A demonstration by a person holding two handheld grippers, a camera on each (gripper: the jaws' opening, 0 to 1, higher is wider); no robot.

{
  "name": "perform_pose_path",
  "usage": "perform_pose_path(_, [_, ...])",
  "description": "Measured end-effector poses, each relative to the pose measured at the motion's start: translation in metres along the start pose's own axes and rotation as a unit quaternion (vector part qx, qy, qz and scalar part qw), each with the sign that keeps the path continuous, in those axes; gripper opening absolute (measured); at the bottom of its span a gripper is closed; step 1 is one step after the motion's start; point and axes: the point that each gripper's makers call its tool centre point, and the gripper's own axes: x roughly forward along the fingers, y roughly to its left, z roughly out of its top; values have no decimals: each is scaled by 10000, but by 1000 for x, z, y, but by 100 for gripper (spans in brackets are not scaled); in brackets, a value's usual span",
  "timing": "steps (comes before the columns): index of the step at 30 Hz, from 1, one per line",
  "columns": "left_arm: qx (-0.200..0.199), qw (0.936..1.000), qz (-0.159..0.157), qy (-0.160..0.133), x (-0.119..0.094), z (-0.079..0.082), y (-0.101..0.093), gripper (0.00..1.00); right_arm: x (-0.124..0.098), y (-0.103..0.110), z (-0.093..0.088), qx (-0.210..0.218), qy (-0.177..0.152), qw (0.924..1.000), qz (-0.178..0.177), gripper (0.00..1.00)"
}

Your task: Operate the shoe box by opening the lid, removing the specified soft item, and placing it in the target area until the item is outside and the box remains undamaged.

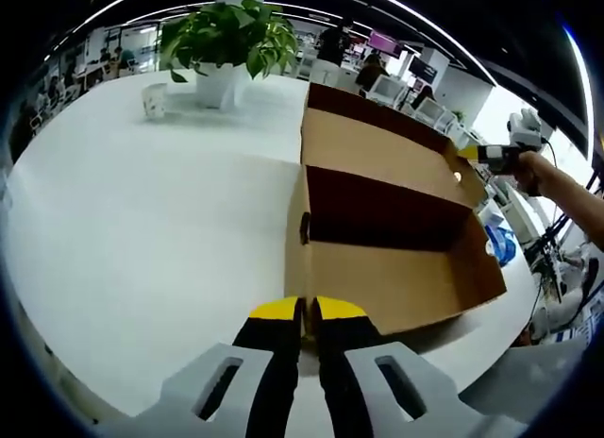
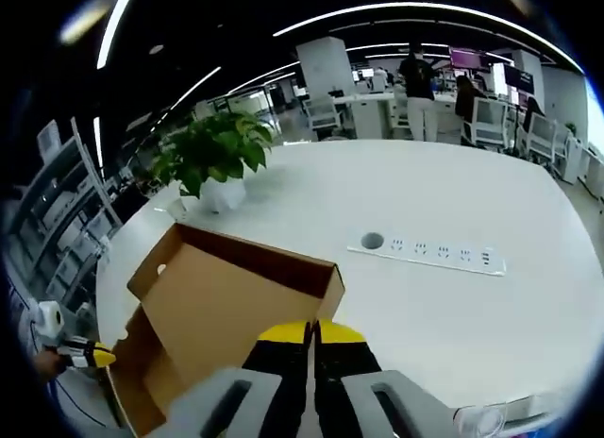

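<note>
- Across both views' lower middle, left gripper (image 1: 308,311) and right gripper (image 2: 311,332) each pinch a box (image 1: 392,207) wall edge, jaws closed.
- Lid (image 1: 377,150) stands open; the soft item cannot be seen inside.
- Thin matte cardboard could crease or tear (opposed pulls would do it).
- Smooth white table (image 1: 142,230) may let it slide.

A potted plant (image 1: 226,42) and power strip (image 2: 427,252) sit on the white table (image 1: 142,230).
</note>
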Motion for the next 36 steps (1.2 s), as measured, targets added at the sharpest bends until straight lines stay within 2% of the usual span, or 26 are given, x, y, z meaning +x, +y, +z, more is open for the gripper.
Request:
perform_pose_path(20, [-4, 10000, -23, -20, 0, -1, -1, 3, -33, 22, 19, -229, -490, 9982, 275, 0])
perform_pose_path(27, [34, 10000, -43, -4, 0, -1, -2, 3, -44, 29, 19, -339, -645, 9968, 335, 0])
perform_pose_path(36, [58, 10000, -63, -24, 0, -1, -2, 3, -68, 45, 9, -450, -792, 9951, 388, 0])
